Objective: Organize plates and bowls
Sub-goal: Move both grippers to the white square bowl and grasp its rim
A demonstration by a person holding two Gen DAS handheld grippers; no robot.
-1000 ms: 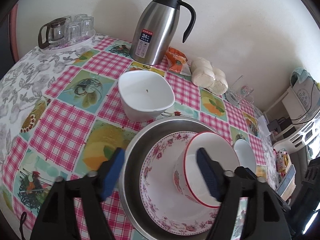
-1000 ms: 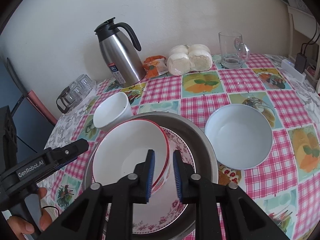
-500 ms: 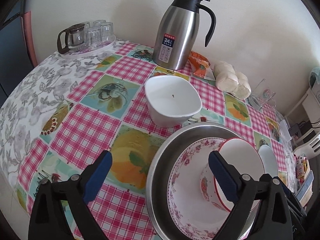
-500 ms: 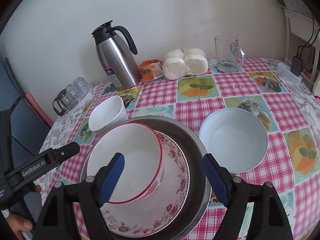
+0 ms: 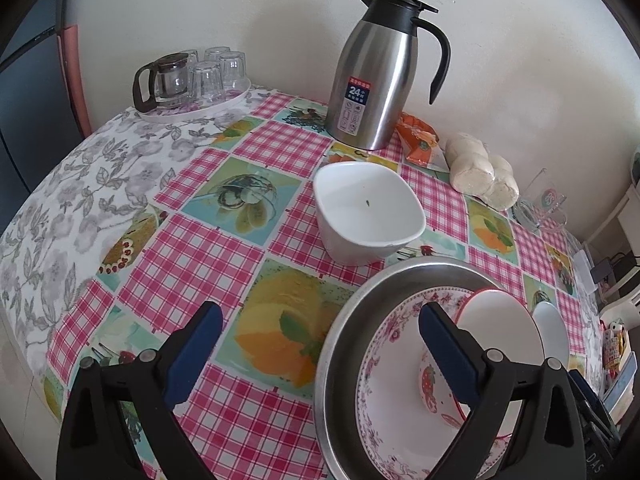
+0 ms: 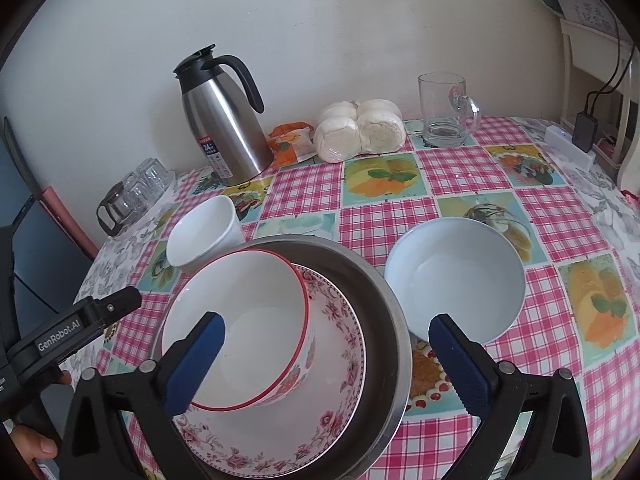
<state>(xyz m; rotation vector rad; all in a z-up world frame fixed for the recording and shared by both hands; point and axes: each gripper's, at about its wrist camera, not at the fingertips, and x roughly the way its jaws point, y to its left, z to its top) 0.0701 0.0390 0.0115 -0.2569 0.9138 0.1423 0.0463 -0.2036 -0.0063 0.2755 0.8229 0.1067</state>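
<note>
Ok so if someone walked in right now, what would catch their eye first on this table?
Probably the stack at the near edge: a red-rimmed bowl sitting tilted on a floral plate, both inside a wide steel basin. Next, the tall steel thermos jug against the back wall, with a bag of white buns to its right. Two loose white bowls flank the stack: a squarish bowl behind-left and a round bowl to the right.

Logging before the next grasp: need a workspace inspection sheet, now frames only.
Surface: table under checked and floral cloths.
Job's things: red-rimmed bowl on floral plate in steel basin; square bowl and blue bowl stand apart.
Clutter: flask, buns, snack packet, mug, glasses tray.
Grippers: left claw and right claw open, empty.
Cables: charger leads at right.
Surroundings: plain wall.
</note>
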